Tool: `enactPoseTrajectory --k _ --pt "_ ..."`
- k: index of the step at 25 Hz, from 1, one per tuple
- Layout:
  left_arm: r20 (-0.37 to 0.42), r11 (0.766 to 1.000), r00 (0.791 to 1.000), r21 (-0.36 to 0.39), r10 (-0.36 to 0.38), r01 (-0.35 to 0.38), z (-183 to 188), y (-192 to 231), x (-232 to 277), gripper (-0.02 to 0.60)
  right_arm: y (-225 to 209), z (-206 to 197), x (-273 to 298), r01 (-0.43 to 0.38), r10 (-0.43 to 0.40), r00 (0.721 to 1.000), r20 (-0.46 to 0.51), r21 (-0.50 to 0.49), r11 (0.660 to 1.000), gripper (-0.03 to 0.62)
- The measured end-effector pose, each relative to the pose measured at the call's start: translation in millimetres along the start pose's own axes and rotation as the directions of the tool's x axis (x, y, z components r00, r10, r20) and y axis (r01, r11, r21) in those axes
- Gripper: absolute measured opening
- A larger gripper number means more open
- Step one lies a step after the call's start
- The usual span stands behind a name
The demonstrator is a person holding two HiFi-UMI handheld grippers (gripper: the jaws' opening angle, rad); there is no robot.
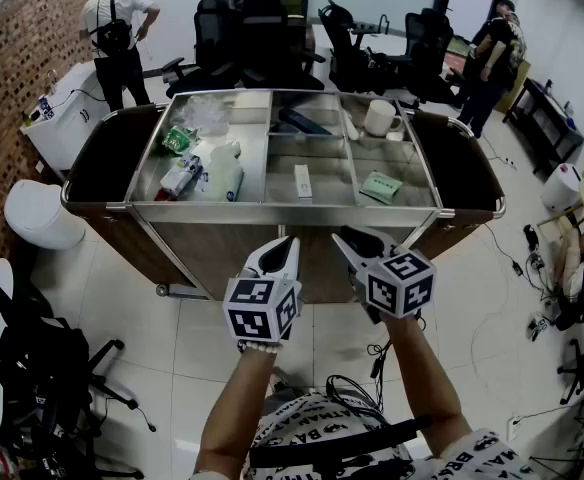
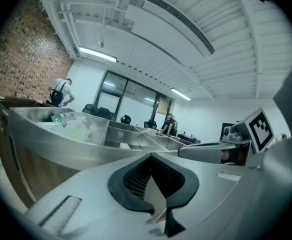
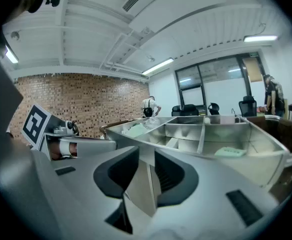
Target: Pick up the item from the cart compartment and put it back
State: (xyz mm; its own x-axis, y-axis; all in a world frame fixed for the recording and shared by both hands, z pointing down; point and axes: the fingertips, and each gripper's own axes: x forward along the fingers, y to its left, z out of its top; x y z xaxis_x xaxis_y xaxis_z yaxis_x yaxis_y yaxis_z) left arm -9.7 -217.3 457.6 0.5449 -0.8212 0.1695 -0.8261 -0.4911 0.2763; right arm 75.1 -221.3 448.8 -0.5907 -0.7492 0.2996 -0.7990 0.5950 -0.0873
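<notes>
Cart (image 1: 282,211) compartments: bottles (image 1: 222,173) left, box (image 1: 302,180) middle, packet (image 1: 381,187) right.

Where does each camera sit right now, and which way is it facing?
Head view: on the person's head, facing steeply down at the steel cart; both forearms, left tongs and right tongs show.
Left gripper view: on the left tongs, facing along their closed tips, low over the cart's near rim; right marker cube at right.
Right gripper view: on the right tongs, facing along their parted tips into the compartments; left marker cube at left.
Shared: head and right gripper views both show the green packet.
</notes>
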Motion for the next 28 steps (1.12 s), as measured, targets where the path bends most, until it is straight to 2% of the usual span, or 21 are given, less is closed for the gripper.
enactPoseTrajectory --k 1,3,5,9,12,16,19,24,28 --pt "-0.002 1.0 1.0 0.016 -0.001 0.001 7 4 3 0.0 0 8 6 0.0 0.0 1.0 -0.017 -0.018 1.0 0.12" --pt "-0.004 0.999 1.0 0.045 -0.002 0.002 22 13 9 0.0 0 25 21 -0.007 0.004 0.998 -0.061 -0.053 0.999 0.12" --pt "0.0 0.998 1.0 0.067 0.005 -0.005 39 23 16 0.0 -2 41 39 -0.016 0.005 0.993 -0.119 -0.088 0.996 0.249" --pt "0.02 0.997 0.999 0.076 0.028 -0.029 66 36 30 0.0 -19 62 74 0.018 -0.052 0.972 -0.229 -0.148 0.989 0.254" --pt "0.035 0.996 0.998 0.078 0.05 -0.052 81 43 41 0.0 -32 58 101 0.013 -0.06 0.933 -0.355 -0.135 0.991 0.253" --pt "0.034 0.997 0.997 0.043 0.066 -0.068 87 50 50 0.0 -49 43 127 0.01 -0.073 0.878 -0.473 -0.133 0.991 0.253" --pt "0.032 0.996 0.996 0.02 0.085 -0.086 90 63 57 0.0 -56 36 141 -0.008 -0.072 0.843 -0.534 -0.146 0.989 0.253" --pt "0.022 0.996 0.996 -0.001 0.091 -0.091 93 76 71 0.0 -64 24 164 -0.038 -0.065 0.8 -0.596 -0.158 0.987 0.253" --pt "0.002 0.996 0.996 -0.003 0.086 -0.086 95 86 87 0.0 -76 0 187 -0.042 -0.041 0.729 -0.683 -0.105 0.994 0.258"
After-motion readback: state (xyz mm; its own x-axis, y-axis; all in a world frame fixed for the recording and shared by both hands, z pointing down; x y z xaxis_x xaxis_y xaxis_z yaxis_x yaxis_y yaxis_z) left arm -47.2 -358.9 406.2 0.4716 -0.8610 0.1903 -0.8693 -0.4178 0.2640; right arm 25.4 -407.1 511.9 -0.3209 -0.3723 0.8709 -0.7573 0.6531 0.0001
